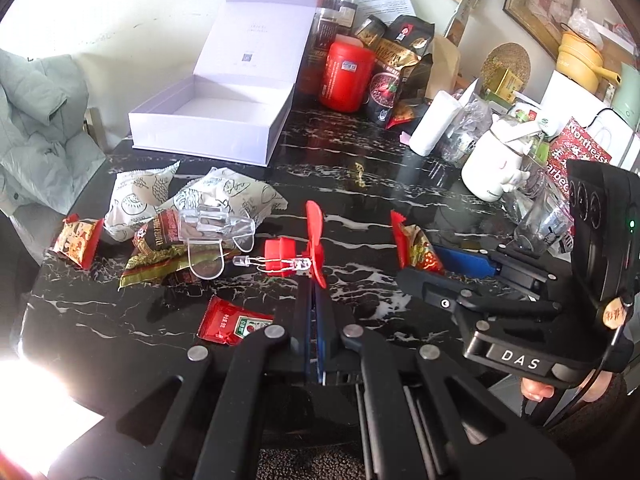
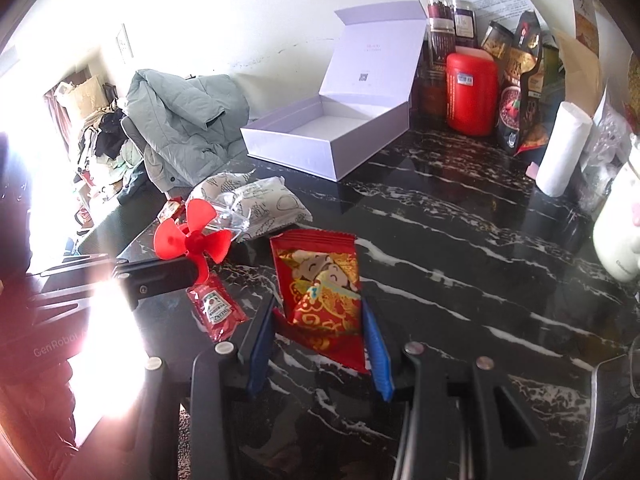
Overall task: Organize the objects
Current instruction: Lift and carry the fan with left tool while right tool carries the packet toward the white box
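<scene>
My left gripper (image 1: 315, 286) is shut on one blade of a small red propeller toy (image 1: 314, 240) with clear bulbs wired to its hub. In the right wrist view that toy (image 2: 192, 240) sticks up from the left gripper (image 2: 191, 271) at the left. My right gripper (image 2: 318, 308) is shut on a red and gold snack packet (image 2: 320, 288), with a blue pad pressing each side. From the left wrist view, the right gripper (image 1: 436, 268) and its packet (image 1: 416, 248) are at the right. An open white box (image 1: 208, 120) (image 2: 332, 140) stands empty at the back.
On the black marble table (image 1: 360, 184) lie a ketchup sachet (image 1: 232, 326) (image 2: 216, 312), two patterned white packets (image 1: 140, 196), a clear plastic piece (image 1: 208, 232), a brown-green packet (image 1: 160, 256) and a small orange packet (image 1: 78, 242). A red canister (image 1: 346, 76), bags, a paper roll (image 1: 434, 124) and a white mug (image 1: 492, 168) crowd the back right.
</scene>
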The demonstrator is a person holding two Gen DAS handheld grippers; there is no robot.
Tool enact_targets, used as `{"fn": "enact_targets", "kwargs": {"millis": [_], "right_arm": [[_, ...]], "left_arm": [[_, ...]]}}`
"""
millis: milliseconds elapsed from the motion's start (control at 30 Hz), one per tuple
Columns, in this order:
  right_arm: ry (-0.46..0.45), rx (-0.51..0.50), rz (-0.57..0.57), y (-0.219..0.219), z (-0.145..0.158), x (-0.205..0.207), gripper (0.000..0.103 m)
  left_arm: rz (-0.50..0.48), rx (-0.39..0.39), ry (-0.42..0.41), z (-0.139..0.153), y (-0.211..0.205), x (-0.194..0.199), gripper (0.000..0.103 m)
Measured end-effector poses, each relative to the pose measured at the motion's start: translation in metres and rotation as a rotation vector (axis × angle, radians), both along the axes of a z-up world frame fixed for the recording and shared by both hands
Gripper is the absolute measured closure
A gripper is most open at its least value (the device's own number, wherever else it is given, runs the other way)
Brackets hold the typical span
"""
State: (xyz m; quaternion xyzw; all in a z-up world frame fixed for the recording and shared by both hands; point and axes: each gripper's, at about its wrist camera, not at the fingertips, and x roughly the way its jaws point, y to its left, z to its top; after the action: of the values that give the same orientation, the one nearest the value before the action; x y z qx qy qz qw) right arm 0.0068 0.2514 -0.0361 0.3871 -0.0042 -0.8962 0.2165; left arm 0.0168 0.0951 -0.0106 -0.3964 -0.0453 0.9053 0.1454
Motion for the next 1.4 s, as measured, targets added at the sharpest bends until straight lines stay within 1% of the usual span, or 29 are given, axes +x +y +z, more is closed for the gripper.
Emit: {"fn": "enact_targets", "kwargs": {"millis": [200,467,600,800,1100,1233,1400], "right_arm": [[0.035,-0.004,0.022,-0.004,0.013,0.009,0.06],[0.06,0.003,0.024,-0.006,0.026,-0.001,0.06],[0.058,-0.002,0.034,-0.007,0.031,-0.016,0.06],[0.07,0.016,0.051,-0.014,0.041,-0.043,0.06],[0.051,0.031,0.071,-0.028,0.043,-0.081,0.06],[0.045,0.023,0.089,-0.036,0.044,-0.096,0.06],[0.041,0.02,0.105,-0.044,0.045,-0.115,0.06]], "left_arm": [[0.001,-0.019,0.028,0.01,0.001,0.007,0.101],[-0.004,-0.041,0.038,0.02,-0.001,-0.009,0.101],[-0.012,-0.035,0.041,0.026,-0.003,-0.024,0.101],[-0.024,-0.041,0.033,0.031,-0.005,-0.053,0.101],[-0.035,-0.05,0.017,0.031,-0.013,-0.088,0.101],[-0.036,-0.051,0.005,0.03,-0.02,-0.104,0.101],[-0.028,-0.083,0.012,0.033,-0.027,-0.124,0.101]]}}
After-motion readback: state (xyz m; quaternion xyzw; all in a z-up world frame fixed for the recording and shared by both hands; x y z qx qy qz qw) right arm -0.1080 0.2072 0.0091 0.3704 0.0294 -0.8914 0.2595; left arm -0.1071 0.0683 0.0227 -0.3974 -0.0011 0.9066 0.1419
